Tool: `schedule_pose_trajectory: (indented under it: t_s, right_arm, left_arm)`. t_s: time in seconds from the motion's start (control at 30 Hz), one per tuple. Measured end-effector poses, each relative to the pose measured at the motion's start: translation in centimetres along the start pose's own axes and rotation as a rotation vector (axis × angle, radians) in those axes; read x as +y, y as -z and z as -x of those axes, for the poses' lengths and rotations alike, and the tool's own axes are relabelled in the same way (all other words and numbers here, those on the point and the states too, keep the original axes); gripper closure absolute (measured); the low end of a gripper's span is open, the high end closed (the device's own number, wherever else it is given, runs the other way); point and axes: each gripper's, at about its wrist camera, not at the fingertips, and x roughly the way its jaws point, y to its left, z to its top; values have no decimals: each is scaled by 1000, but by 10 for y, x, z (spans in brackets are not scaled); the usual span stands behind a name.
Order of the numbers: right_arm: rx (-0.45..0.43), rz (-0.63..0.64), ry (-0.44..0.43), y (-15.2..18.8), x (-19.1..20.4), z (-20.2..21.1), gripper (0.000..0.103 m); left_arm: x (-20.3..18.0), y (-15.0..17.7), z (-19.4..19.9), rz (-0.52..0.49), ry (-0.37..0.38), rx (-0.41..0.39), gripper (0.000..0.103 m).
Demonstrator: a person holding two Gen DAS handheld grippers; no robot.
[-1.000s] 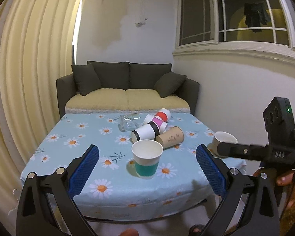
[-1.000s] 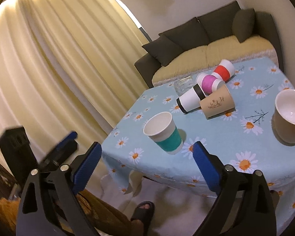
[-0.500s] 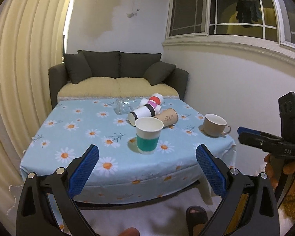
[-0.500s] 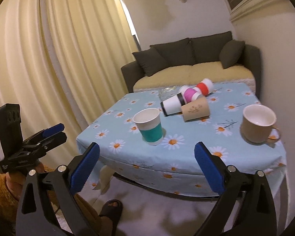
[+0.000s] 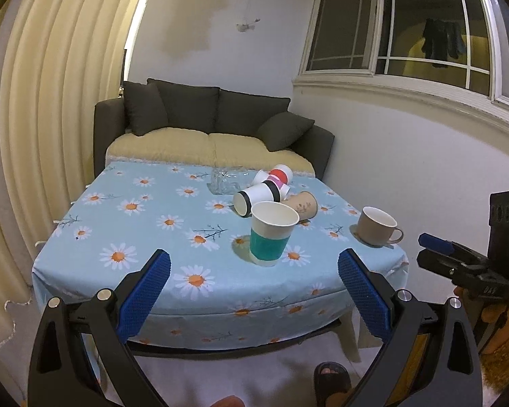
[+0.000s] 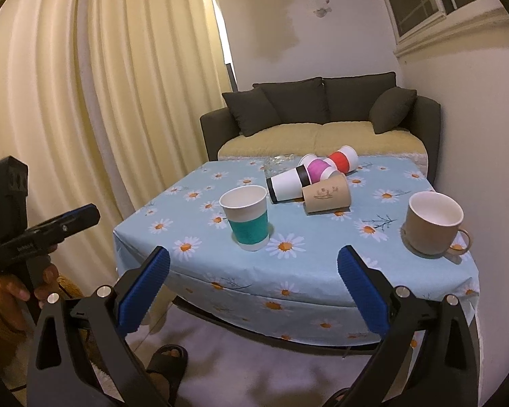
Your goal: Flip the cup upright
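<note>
A teal-banded paper cup [image 5: 271, 234] stands upright near the front of the table [image 5: 146, 264]; it also shows in the right wrist view [image 6: 247, 217]. A beige mug [image 5: 376, 230] stands upright at the right [image 6: 432, 222]. Several paper cups lie on their sides behind: black-banded [image 5: 258, 196], brown [image 5: 302, 203], pink [image 6: 317, 168], red [image 6: 342, 159]. My left gripper [image 5: 254, 285] is open and empty, back from the table's front edge. My right gripper [image 6: 254, 281] is open and empty, also off the table.
A clear glass [image 5: 224, 183] lies near the far cups. A dark sofa [image 5: 213, 129] stands behind the table. Curtains [image 5: 51, 118] hang at the left, a wall [image 5: 407, 169] is at the right. A sandalled foot [image 5: 331, 376] is on the floor below.
Both grippers have pulled back and away from the table, which now looks farther off. The cups and mug have not moved. Both stay open.
</note>
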Motion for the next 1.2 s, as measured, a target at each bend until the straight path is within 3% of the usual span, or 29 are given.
schedule_pose_trajectory:
  t_s: [0.47,1.2]
  right_arm:
    - [50,33,-4,3,4,-20,5]
    - [69,48,-5,6,9,-27,5]
  left_arm:
    - [-8,5,-14,-43,-65,39,6]
    - [-7,6,-14,-40,-93,44,6]
